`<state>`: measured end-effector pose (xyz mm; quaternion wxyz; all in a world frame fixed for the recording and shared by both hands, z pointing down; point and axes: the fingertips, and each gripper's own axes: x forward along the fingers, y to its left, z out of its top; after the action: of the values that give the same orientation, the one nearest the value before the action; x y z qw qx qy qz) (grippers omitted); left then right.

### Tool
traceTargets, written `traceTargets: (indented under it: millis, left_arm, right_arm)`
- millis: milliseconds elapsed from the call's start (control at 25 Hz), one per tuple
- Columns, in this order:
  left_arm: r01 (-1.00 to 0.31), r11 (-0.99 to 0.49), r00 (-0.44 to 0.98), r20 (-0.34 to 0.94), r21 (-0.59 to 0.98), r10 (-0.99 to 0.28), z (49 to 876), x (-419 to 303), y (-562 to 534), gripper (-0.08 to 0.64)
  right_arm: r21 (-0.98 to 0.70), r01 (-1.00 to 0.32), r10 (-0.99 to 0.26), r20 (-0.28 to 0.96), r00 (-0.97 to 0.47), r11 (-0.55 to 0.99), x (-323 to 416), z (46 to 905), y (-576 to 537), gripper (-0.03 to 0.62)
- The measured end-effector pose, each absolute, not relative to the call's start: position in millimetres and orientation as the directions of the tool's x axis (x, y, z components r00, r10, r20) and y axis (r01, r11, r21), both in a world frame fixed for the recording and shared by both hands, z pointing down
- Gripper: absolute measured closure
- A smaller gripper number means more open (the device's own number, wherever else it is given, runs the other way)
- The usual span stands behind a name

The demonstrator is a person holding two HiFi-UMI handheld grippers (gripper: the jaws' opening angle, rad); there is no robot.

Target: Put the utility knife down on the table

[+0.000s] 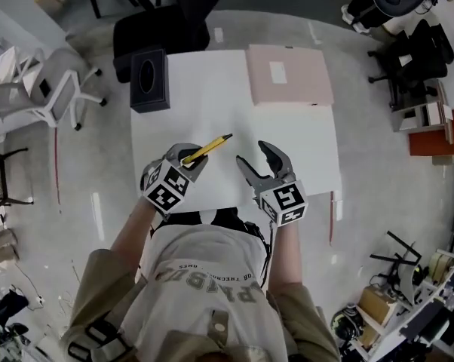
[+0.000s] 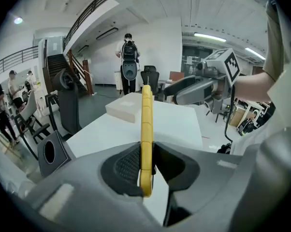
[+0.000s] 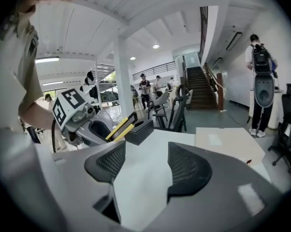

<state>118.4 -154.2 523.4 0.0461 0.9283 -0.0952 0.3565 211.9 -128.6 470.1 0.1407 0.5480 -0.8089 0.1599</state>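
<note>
Clamping the slim yellow plastic utility knife (image 1: 207, 150) in the grey left gripper (image 1: 188, 159) — jaws drawn narrow, ribbed pads pressed on both flat sides near the butt end. Hovering over the white rectangular table (image 1: 287, 145), above its near edge and toward its left side; no contact with the top to be made out. Long axis running from the jaws out across the table, tip aimed toward its middle and slanting to its far right. Straight down from the knife, then, to reach the surface — bare white top beneath, by the look of it.

Over the table's near edge, further right, the grey right gripper (image 1: 252, 154): jaws spread wide, nothing between them, close beside the knife's tip yet apart from it. Nearer hand for the job plainly the left.

From the head view, the plan layout only. From the left gripper view, the pinch itself, seen edge-on. From the right gripper view, the knife's side profile, seemingly clear of the table top, with a black cuboid tissue box (image 3: 138, 131) behind it at the table's far left corner.
</note>
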Motion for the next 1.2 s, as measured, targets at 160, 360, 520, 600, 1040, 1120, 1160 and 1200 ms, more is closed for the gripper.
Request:
traceTargets:
  millis: [160, 360, 520, 600, 1040, 1120, 1160, 1200]
  left_arm:
    - [-0.187, -0.982, 0.680, 0.717, -0.034, -0.154, 535, 122, -149, 0.482]
    - [-0.175, -0.984, 0.650, 0.745, -0.044, -0.149, 548, 129, -142, 0.482]
    - [-0.128, -0.989, 0.615, 0.777, -0.072, -0.136, 557, 136, -131, 0.482]
    - [-0.102, -0.992, 0.601, 0.790, -0.080, -0.126, 562, 138, -127, 0.482]
    - [-0.030, -0.991, 0.520, 0.845, -0.127, -0.124, 598, 141, -107, 0.482]
    - [-0.023, -0.991, 0.506, 0.853, -0.131, -0.125, 604, 140, -105, 0.482]
    - [-0.022, -0.991, 0.501, 0.856, -0.132, -0.125, 607, 139, -104, 0.482]
    - [-0.020, -0.991, 0.497, 0.859, -0.133, -0.125, 609, 139, -104, 0.482]
  right_arm:
    - [-0.081, -0.868, -0.765, 0.437, -0.473, 0.490, 208, 474, -134, 0.322]
    - [-0.052, -0.764, -0.650, 0.490, -0.581, 0.644, 197, 483, -138, 0.324]
    - [0.002, -0.666, -0.553, 0.559, -0.618, 0.746, 190, 491, -133, 0.324]
    - [0.014, -0.618, -0.508, 0.584, -0.633, 0.786, 186, 495, -130, 0.324]
    - [0.050, -0.418, -0.324, 0.718, -0.616, 0.907, 172, 540, -108, 0.376]
    - [0.046, -0.388, -0.292, 0.740, -0.606, 0.921, 169, 551, -104, 0.383]
    - [0.045, -0.371, -0.276, 0.752, -0.599, 0.928, 168, 557, -102, 0.387]
    - [0.046, -0.353, -0.261, 0.764, -0.590, 0.934, 167, 563, -99, 0.391]
